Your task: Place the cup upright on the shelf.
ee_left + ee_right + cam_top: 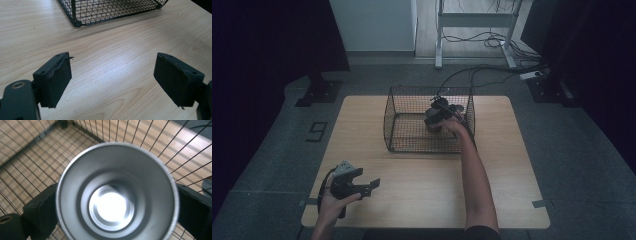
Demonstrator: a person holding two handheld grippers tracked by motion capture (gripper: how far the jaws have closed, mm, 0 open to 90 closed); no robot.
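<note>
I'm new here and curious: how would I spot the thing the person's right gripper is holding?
Find the black wire basket at the far middle of the wooden table. Inside its right half, the right gripper clasps a metal cup. It is round, shiny and silver, open-topped and empty.

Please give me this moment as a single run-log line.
right claw: shut on metal cup, inside wire basket | left claw: open, empty, over table

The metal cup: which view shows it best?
The right gripper view: the metal cup faces the camera mouth-on between the right tongs. The high view shows it small and dim inside the wire basket.
</note>
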